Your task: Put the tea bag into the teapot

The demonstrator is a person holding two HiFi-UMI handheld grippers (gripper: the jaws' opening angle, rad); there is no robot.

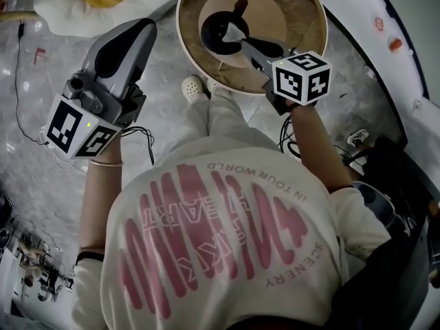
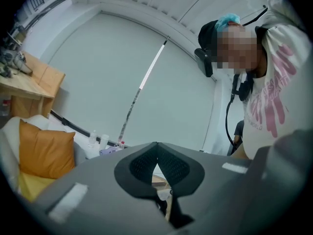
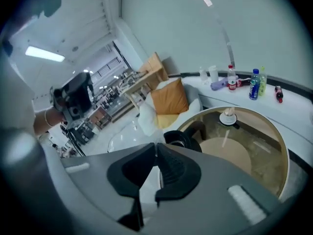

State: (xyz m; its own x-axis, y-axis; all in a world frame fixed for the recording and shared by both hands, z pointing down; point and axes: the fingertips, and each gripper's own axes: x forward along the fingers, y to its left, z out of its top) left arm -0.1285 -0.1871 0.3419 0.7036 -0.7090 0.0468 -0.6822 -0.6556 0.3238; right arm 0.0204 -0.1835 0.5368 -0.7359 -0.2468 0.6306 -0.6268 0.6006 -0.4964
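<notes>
The right gripper (image 1: 242,43) is pinching the white tea bag (image 1: 234,33) between nearly closed jaws and is pointing down at the round table (image 1: 184,36). From the head view, the tea bag is hanging right over the black teapot (image 1: 216,27), which is standing on the table. The left gripper (image 1: 146,26) is hovering beside the table, well apart from the teapot, with its jaws together and gripping nothing.

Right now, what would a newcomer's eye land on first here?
The right gripper reaches over the round glass table, shut on a white tea bag poised over the black teapot. Next comes the person's white shirt with pink print filling the lower head view, and the left gripper, shut and empty, held over the floor at the left.
</notes>
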